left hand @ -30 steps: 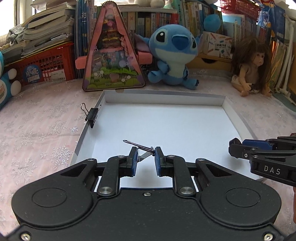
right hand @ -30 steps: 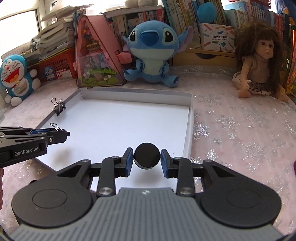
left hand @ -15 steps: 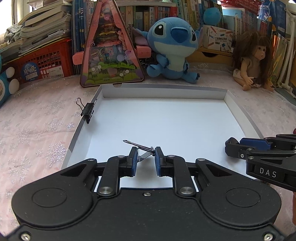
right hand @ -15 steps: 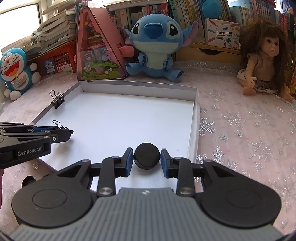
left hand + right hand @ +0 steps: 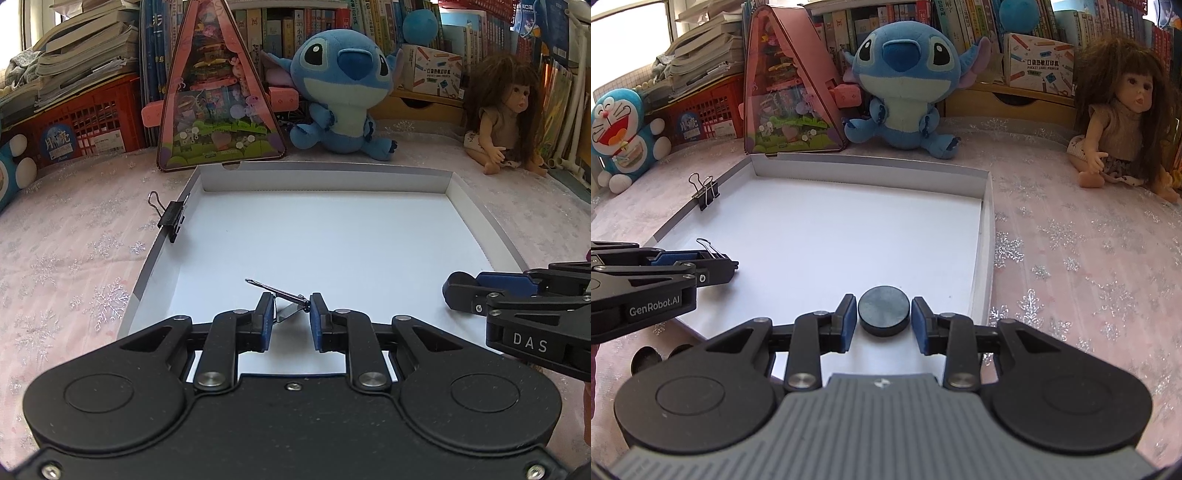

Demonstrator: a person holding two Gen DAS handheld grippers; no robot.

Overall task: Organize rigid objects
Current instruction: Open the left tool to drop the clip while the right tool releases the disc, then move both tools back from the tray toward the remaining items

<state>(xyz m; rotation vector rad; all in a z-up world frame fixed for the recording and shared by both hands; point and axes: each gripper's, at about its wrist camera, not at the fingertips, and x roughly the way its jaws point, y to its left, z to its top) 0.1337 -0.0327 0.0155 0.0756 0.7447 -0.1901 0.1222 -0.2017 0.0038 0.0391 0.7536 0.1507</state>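
A shallow white box lid (image 5: 325,173) (image 5: 871,173) lies on the pink cloth. My left gripper (image 5: 291,314) is shut on a binder clip (image 5: 284,299), held over the lid's near left part; its wire handle sticks out to the left and also shows in the right wrist view (image 5: 709,247). My right gripper (image 5: 884,314) holds a black round disc (image 5: 884,310) between its pads over the lid's near right part. A second black binder clip (image 5: 171,218) (image 5: 705,190) is clamped on the lid's left wall.
A Stitch plush (image 5: 343,92), a pink triangular toy case (image 5: 218,103) and a doll (image 5: 506,122) stand behind the lid. A Doraemon plush (image 5: 620,129) sits far left. Two dark discs (image 5: 646,360) lie on the cloth near the lid's front left corner.
Both grippers have drawn back and risen a little, so more of the lid shows. Each keeps its hold on its object.
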